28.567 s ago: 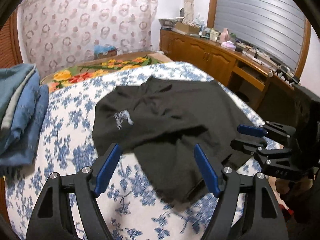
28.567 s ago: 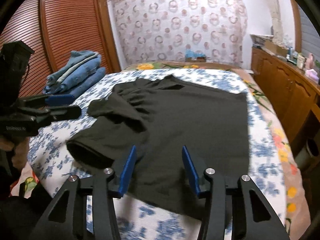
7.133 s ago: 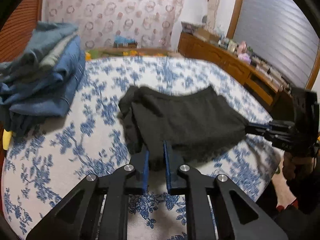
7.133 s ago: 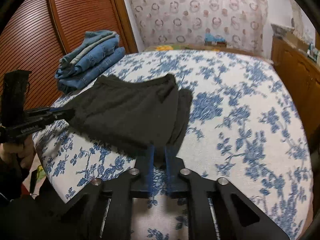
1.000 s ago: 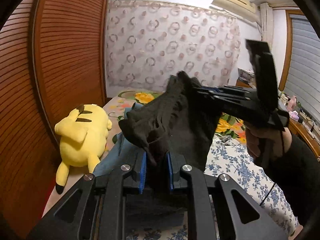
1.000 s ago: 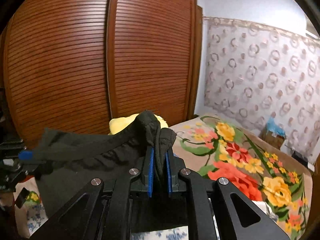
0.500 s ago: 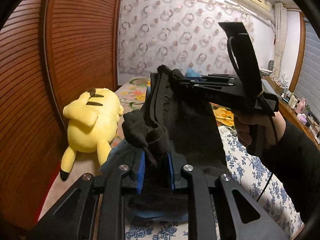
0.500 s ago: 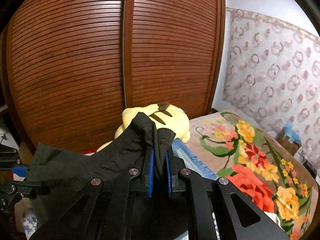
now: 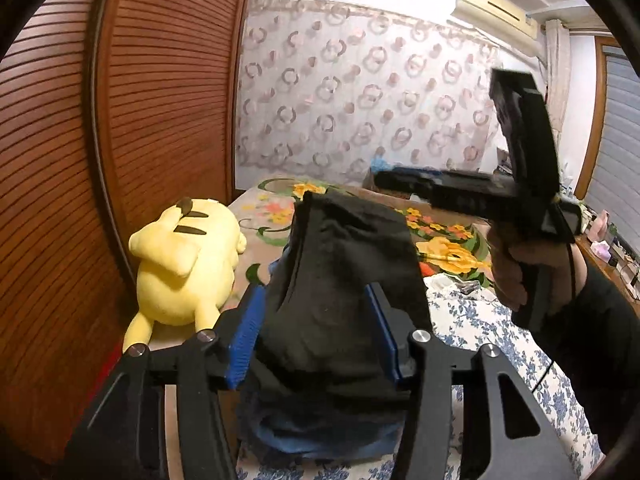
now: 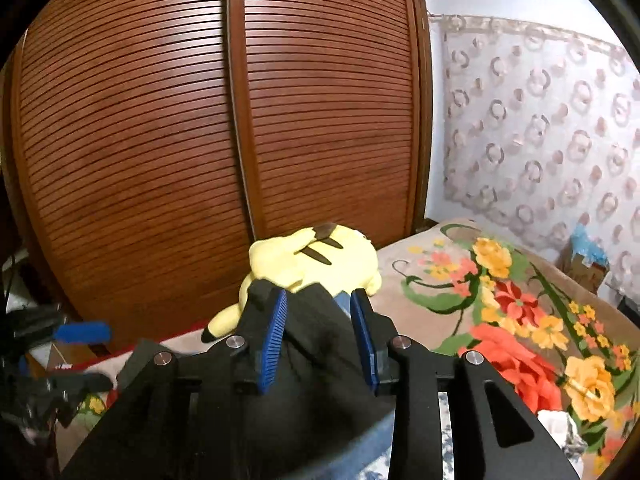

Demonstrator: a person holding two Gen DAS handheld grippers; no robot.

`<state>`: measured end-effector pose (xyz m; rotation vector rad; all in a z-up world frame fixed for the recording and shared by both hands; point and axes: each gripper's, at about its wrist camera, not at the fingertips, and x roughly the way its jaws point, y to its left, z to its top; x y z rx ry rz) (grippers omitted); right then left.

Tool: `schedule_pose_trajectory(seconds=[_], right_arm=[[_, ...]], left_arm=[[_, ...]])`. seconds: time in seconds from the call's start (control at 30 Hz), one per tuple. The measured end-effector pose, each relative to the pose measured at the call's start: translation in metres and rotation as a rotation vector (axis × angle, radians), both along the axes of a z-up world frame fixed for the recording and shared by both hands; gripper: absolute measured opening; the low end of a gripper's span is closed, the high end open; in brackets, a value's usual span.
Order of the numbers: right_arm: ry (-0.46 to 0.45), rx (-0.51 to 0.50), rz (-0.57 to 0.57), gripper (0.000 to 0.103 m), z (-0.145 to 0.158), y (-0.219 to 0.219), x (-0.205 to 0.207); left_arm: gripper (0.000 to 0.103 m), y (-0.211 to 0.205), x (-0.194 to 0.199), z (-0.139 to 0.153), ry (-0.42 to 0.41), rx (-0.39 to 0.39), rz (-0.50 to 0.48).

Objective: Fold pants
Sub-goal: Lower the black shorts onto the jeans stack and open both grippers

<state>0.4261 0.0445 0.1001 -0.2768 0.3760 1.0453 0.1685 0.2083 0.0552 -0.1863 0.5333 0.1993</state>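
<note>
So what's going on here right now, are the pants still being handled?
A person with a gripper in each hand has set the folded black pants on top of the stack of blue jeans on the bed, beside the yellow plush toy. The left gripper has just been opening; the pants lie between its fingers, no longer pinched. The right gripper has just been opening too, with the dark cloth loose between its blue pads. The fold looks done; this is the release.

Pants point(image 9: 344, 292): black, plain. Folded denim point(image 9: 320, 440) beneath: blue. Plush toy point(image 9: 188, 264): yellow, dark ear tips. Blanket point(image 10: 500, 300): beige with red, orange and yellow flowers, green leaves. Sheet point(image 9: 492, 332): white, blue floral. Curtain point(image 9: 360, 100): pale, pink-brown rings. Wardrobe doors point(image 10: 200, 140): reddish-brown, slatted. Gripper pads point(image 9: 246, 336): blue.
</note>
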Motion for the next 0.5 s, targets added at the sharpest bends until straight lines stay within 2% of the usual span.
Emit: schedule_pose_trajectory(seconds=[0.07,0.13,0.43,0.5], right_arm=[[0.017,-0.012,0.005,0.033,-0.006,-0.006,-0.003],[0.058,-0.021,0.011,0.025,-0.013,-0.01,-0.007],[0.09,-0.096,-0.051,0.025,-0.03,0.011,0.018],[0.142,-0.079,-0.057,0.025,-0.035,0.017,0.03]], left_arm=[[0.052,-0.005,0.006,-0.001,0.011,0.007,-0.018],[0.052,-0.01,0.013,-0.007,0.034,0.01,-0.035],[0.052,-0.014,0.016,-0.04,0.136,-0.014,-0.033],[0.052,-0.013,0.018,-0.05,0.162,-0.021,-0.03]])
